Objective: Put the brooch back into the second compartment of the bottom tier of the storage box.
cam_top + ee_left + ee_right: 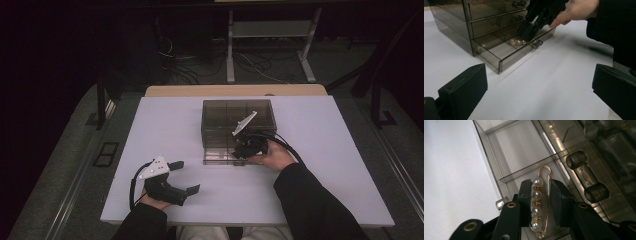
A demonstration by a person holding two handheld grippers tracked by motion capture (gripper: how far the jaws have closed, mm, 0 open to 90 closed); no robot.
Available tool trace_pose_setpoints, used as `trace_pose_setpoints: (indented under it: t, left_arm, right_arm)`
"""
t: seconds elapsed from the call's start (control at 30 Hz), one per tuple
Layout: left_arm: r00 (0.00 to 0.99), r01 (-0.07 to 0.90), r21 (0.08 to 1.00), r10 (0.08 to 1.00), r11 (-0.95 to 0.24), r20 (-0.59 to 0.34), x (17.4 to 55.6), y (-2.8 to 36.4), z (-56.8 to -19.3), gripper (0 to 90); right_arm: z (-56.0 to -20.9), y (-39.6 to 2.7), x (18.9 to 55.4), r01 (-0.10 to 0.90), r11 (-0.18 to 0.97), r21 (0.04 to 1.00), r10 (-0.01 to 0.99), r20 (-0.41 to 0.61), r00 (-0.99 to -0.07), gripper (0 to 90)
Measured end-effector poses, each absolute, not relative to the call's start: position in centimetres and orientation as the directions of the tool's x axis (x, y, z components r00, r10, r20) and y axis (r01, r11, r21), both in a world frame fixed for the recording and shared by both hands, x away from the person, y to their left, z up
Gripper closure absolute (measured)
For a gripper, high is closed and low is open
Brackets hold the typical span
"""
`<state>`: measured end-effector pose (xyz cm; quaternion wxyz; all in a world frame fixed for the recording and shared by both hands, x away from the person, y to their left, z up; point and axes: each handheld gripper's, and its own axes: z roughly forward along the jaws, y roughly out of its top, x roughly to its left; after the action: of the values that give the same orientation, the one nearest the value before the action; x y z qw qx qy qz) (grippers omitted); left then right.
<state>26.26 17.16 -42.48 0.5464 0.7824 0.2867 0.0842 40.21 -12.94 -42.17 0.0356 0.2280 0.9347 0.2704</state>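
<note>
One gold pearl-beaded pin (539, 205) lies lengthwise between the right gripper (539, 200)'s slightly parted jaws, in the smoky clear-plastic drawer (506, 173).

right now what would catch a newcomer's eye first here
A gold pearl brooch pin gleams between the pads of the right tool, lying in the pulled-out bottom drawer of a smoky clear drawer box mid-table. The left tool rests wide open near the table's front edge.

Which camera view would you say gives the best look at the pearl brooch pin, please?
The right gripper view: the pearl pin lies close up between the right gripper tips, over the open drawer. The left gripper view shows small glints; the high view cannot resolve it.
</note>
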Motion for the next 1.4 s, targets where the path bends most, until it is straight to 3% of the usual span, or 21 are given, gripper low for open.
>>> trace_pose_setpoints:
  t: [0.6,1.0,1.17,1.23,1.4]
  left_arm:
    - [0.823,0.356,0.903,0.539,-0.240,-0.181,26.3,17.0,-42.5,0.0]
    - [0.823,0.357,0.902,0.539,-0.243,-0.180,26.3,17.0,-42.5,0.0]
    - [0.823,0.357,0.902,0.539,-0.243,-0.181,26.3,17.0,-42.6,0.0]
    - [0.823,0.357,0.902,0.539,-0.243,-0.181,26.3,17.0,-42.6,0.0]
    - [0.823,0.356,0.902,0.539,-0.245,-0.179,26.3,16.9,-42.6,0.0]
  right_arm:
    - [-40.3,-14.3,38.5,0.433,0.713,0.551,0.460,0.099,-0.883,44.2]
    - [-39.3,-15.4,37.2,0.448,0.685,0.575,0.478,0.111,-0.872,12.9]
    - [-39.0,-16.1,36.7,0.474,0.651,0.593,0.499,0.135,-0.856,9.5]
    - [-38.9,-16.2,36.4,0.489,0.639,0.593,0.514,0.145,-0.846,0.3]
    - [-38.6,-17.1,35.8,0.497,0.621,0.607,0.526,0.148,-0.838,0.4]
